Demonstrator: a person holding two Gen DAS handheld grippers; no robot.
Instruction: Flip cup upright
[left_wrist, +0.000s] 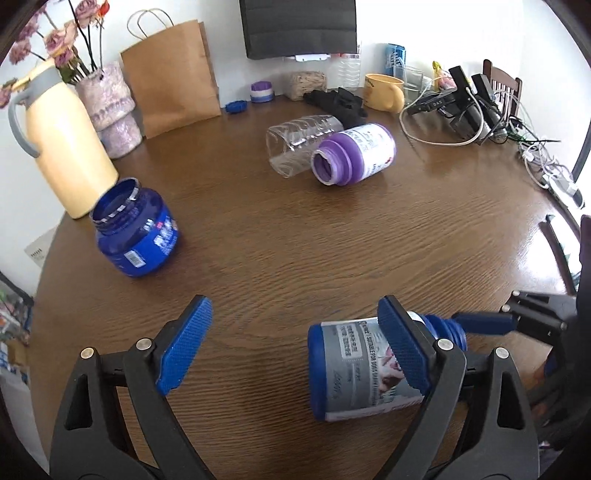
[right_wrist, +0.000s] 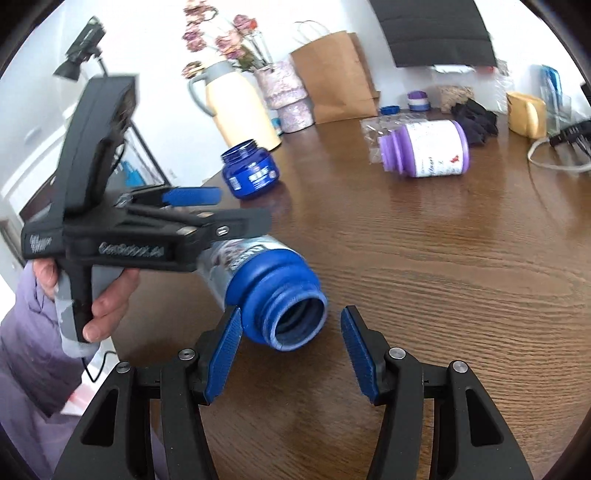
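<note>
A blue bottle with a grey label (left_wrist: 351, 373) lies on its side on the brown table (left_wrist: 295, 240), base to the left and open neck to the right. My left gripper (left_wrist: 293, 347) is open; its right finger (left_wrist: 402, 350) crosses over the bottle's body. In the right wrist view the bottle's open mouth (right_wrist: 295, 317) faces the camera, just ahead of my open right gripper (right_wrist: 291, 354) and between its blue pads. A hand holds my left gripper (right_wrist: 218, 210) over the bottle's body. One right-gripper finger (left_wrist: 480, 322) reaches the neck from the right.
An upright blue jar (left_wrist: 136, 232) stands at the left, by a cream jug (left_wrist: 66, 147). A purple bottle (left_wrist: 354, 155) and a clear plastic cup (left_wrist: 299, 140) lie on their sides farther back. A vase, paper bag (left_wrist: 170, 77), yellow mug (left_wrist: 384, 92) and cables (left_wrist: 461, 110) line the far edge.
</note>
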